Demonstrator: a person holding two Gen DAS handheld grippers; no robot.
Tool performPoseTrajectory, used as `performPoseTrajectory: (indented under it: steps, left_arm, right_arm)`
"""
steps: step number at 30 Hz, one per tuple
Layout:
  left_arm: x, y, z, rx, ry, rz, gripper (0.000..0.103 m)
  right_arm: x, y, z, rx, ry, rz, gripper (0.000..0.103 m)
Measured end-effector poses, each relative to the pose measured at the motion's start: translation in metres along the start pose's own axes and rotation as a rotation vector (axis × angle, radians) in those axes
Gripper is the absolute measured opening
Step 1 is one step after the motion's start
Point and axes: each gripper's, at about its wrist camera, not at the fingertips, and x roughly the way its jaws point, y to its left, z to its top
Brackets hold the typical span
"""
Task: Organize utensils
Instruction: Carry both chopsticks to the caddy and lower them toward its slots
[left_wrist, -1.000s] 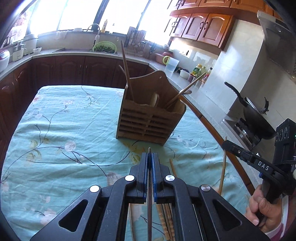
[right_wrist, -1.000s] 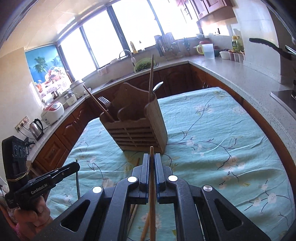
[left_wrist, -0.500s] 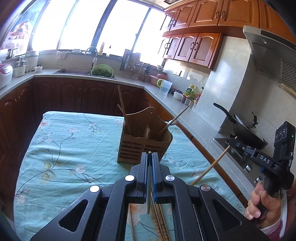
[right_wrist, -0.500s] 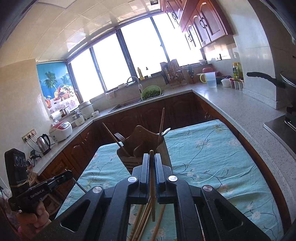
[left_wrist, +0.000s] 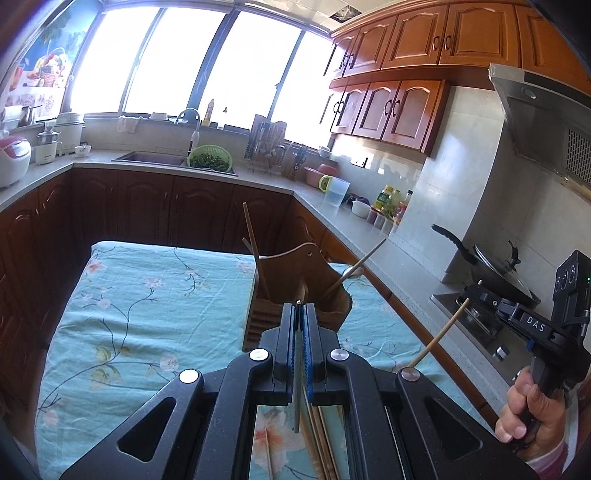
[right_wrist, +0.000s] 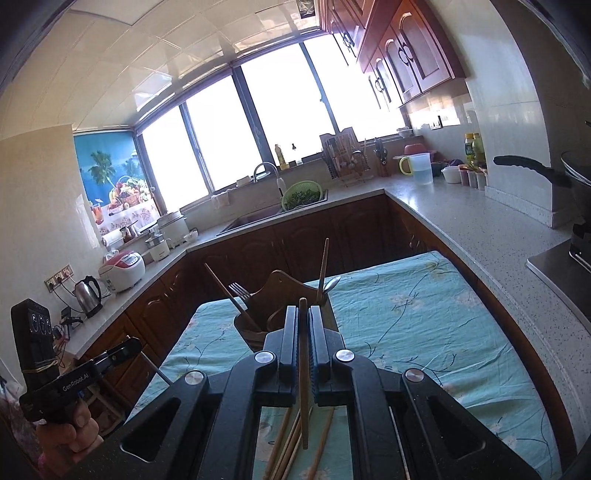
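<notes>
A wooden utensil holder (left_wrist: 295, 280) (right_wrist: 273, 306) stands on the teal flowered tablecloth (left_wrist: 147, 302). In it are upright chopsticks, a fork (right_wrist: 240, 290) and a spoon (right_wrist: 330, 282). My left gripper (left_wrist: 299, 306) is shut on a thin grey chopstick (left_wrist: 296, 402), above and in front of the holder. My right gripper (right_wrist: 303, 308) is shut on a wooden chopstick (right_wrist: 303, 373). Each gripper shows in the other's view: the right gripper (left_wrist: 480, 295) with its chopstick (left_wrist: 439, 336), the left gripper (right_wrist: 125, 350) at far left. Several loose chopsticks (right_wrist: 288, 450) (left_wrist: 321, 443) lie on the cloth below.
Dark wood cabinets and a speckled counter (right_wrist: 461, 221) run around the table on three sides. A wok (left_wrist: 495, 266) sits on the stove at right. A sink with a green colander (left_wrist: 210, 158), a rice cooker (right_wrist: 122, 269) and a kettle (right_wrist: 88, 295) line the counter.
Both grippers have risen off the table, each with its chopstick. The holder now sits lower and smaller in both views, and more of the windows and ceiling shows.
</notes>
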Motion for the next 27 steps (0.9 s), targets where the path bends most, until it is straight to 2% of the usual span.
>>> performPoseTrajectory:
  steps: [10, 17, 22, 27]
  left_arm:
    - [0.016, -0.005, 0.043, 0.041, -0.138, 0.011, 0.002]
    - [0.051, 0.000, 0.073, 0.033, -0.219, 0.035, 0.002]
    - [0.089, 0.011, 0.071, 0.000, -0.246, 0.053, 0.002]
    - [0.129, 0.018, 0.050, -0.015, -0.213, 0.090, 0.002]
  right_arm:
    - [0.016, 0.009, 0.049, -0.010, -0.105, 0.001, 0.005]
    - [0.042, 0.011, 0.085, 0.001, -0.166, -0.019, 0.005]
    - [0.070, 0.012, 0.092, -0.005, -0.173, -0.032, 0.005]
    - [0.096, 0.008, 0.070, -0.013, -0.140, -0.052, 0.005]
